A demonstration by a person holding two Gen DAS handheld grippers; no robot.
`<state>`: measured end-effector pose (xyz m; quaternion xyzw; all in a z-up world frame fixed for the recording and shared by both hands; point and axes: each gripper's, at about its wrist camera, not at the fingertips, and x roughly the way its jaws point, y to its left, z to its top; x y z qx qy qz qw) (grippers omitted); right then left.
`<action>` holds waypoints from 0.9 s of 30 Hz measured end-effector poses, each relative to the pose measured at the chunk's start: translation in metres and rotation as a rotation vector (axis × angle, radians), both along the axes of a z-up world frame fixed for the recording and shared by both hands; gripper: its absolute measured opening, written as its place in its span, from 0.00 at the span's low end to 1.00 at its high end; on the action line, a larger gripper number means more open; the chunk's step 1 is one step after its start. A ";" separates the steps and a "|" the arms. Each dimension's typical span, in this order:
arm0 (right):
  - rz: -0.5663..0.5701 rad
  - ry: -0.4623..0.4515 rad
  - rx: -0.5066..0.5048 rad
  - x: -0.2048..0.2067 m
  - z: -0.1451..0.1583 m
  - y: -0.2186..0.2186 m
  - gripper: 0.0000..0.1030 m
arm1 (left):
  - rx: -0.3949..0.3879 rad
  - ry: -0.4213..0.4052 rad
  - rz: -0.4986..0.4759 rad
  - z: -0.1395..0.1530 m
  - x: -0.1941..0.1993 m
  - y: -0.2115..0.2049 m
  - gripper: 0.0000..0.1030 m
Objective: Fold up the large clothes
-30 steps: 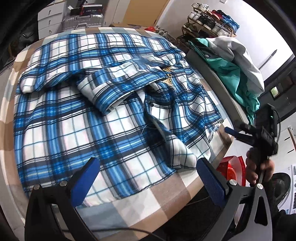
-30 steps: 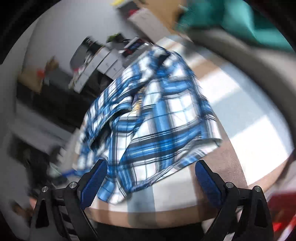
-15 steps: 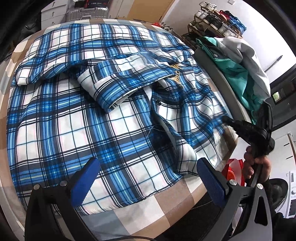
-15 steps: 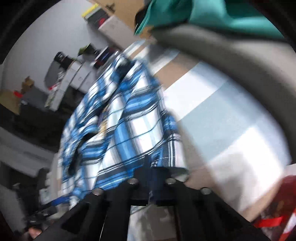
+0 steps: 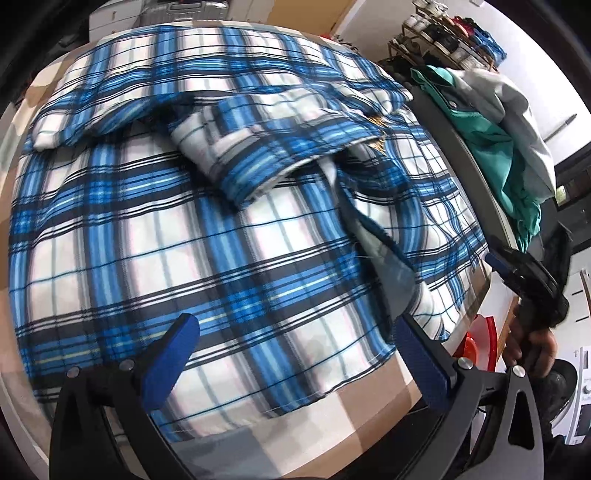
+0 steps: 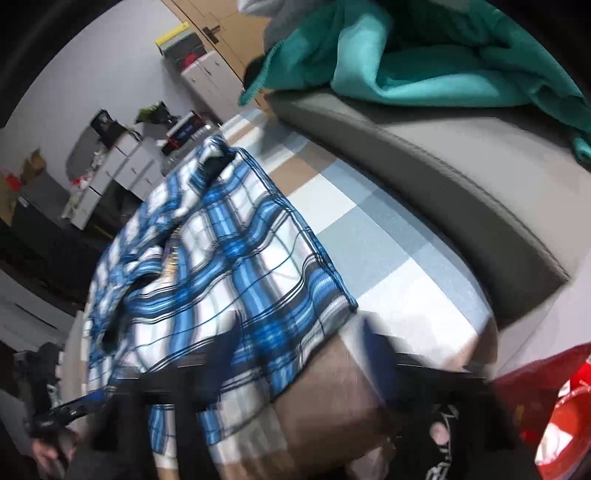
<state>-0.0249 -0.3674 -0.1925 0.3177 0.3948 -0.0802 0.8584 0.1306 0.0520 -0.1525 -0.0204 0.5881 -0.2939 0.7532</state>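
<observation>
Blue-and-white plaid shirt [image 5: 207,236] lies spread over a bed [image 5: 369,402] with a checked tan, white and grey-blue cover. It takes up most of the surface. One sleeve [image 5: 280,147] is folded across the chest; the other [image 5: 107,110] lies bent along the far side. Front placket partly turned back near the right hem.

Left gripper [image 5: 291,354]: jaws spread wide, blue pads hanging over the shirt's near hem, nothing between them, no cloth pinched.

Right gripper [image 6: 299,354]: heavily motion-blurred in its own view. Jaws are opening; the shirt's lower corner [image 6: 295,332] lies between and just ahead of them, but the pads are not pressing on it. In the left view the same gripper [image 5: 524,273] sits off the bed's right edge, held by a hand [image 5: 532,343].

Surroundings: grey padded headboard [image 6: 443,177] beside the bed, with a teal garment [image 6: 424,62] and a grey one [image 5: 517,110] draped over it. Red plastic item [image 6: 569,417] low beside the bed. White drawers [image 6: 125,162] and a shoe rack [image 5: 450,33] against the far walls.
</observation>
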 end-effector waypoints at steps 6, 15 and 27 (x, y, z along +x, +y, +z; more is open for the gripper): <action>0.245 -0.114 0.032 -0.009 0.024 0.054 0.79 | 0.107 -0.041 0.099 -0.001 -0.007 0.038 0.99; 0.587 -0.007 -0.417 0.060 0.012 0.218 0.75 | 0.242 -0.091 0.316 0.011 -0.020 0.119 0.99; 0.670 -0.292 -0.205 0.026 0.056 0.200 0.76 | 0.071 0.021 0.233 0.086 -0.091 0.151 0.99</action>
